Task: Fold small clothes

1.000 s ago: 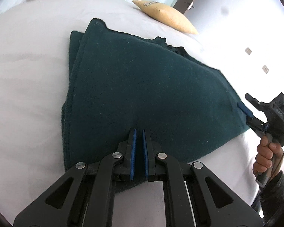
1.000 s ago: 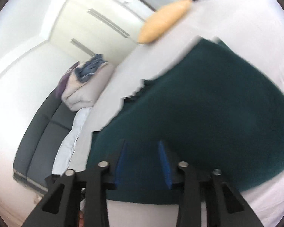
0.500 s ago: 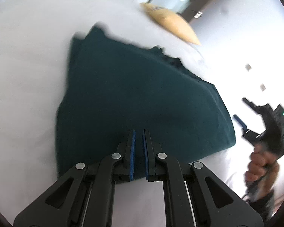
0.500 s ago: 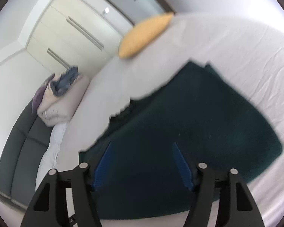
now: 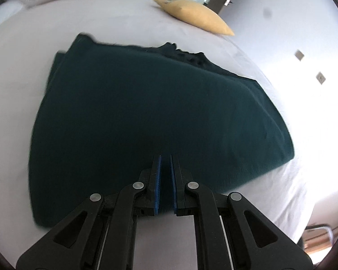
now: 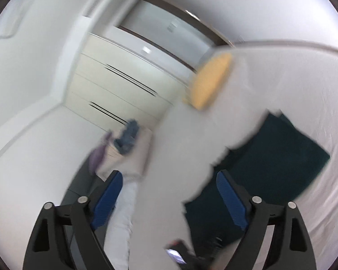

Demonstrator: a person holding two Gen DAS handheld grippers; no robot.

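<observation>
While the left gripper [image 5: 165, 171] nearly closes over the garment [image 5: 151, 117], the right gripper [image 6: 169, 193] gapes empty.

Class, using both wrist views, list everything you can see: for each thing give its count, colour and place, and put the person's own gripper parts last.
Folded garment: one, dark green, flat on the bed, in front of the left gripper.
Bed sheet: one, white, under the garment.
Pillow: one, yellow, at the far edge of the bed.
Wardrobe: one, cream with dark handle lines, on the far wall in the right wrist view.
Clothes pile: one heap, blue and purple, blurred, beside the bed.
Left gripper: one, black with blue pads, nearly closed, above the garment's near edge.
Right gripper: one, black with blue pads, wide open, holding nothing.
</observation>
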